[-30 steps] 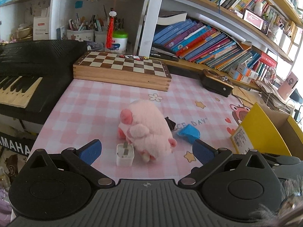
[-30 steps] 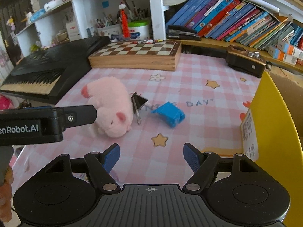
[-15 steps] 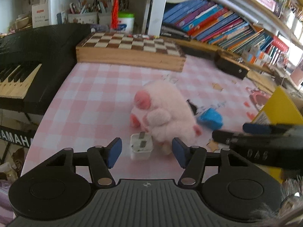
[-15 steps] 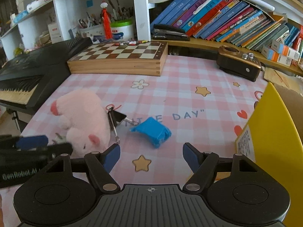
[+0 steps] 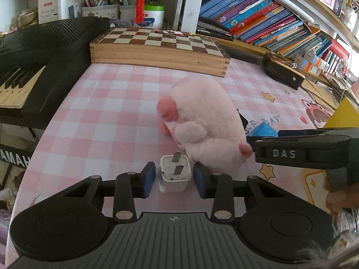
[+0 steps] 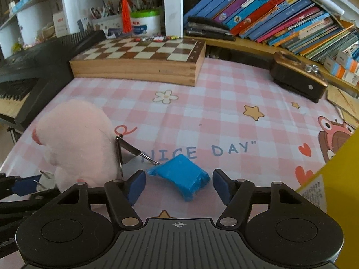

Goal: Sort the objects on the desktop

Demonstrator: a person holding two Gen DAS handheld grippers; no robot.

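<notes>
Left wrist view: the left gripper (image 5: 174, 177) has its blue-padded jaws drawn in close around a small white charger plug (image 5: 175, 174), a rounded plastic cube standing on the counter (image 5: 107, 121) with two flat metal prongs pointing up. The jaws have just been closing; a thin sliver of gap shows on each side of the plug, so the pads flank it without clearly pressing. Just behind and right of the plug, touching or nearly so, lies a fuzzy pink plush toy (image 5: 202, 130), rounded, with a darker pink snout. The counter is covered by a smooth pink-and-white checked mat. Farther back sits a wooden chessboard box (image 5: 157, 51); a black keyboard (image 5: 33, 67) lies at the left. The right gripper's dark body, lettered "DAS", reaches in from the right edge.

Right wrist view: the right gripper (image 6: 178, 185) has its jaws about half open, and they have just been closing. Between them, nearer the far tips, lies a crumpled blue object (image 6: 181, 176), glossy like plastic, touching neither pad. The plush toy (image 6: 76, 143) sits left of it, with a black binder clip (image 6: 125, 150) and its wire handles resting against it. This view shows the printed "NICE DAY" lettering whole and a yellow box wall (image 6: 336, 179) at the right. The plug is only a white scrap (image 6: 44, 180) beside the left gripper's finger at the left edge, while the binder clip is all but hidden in the other view.
</notes>
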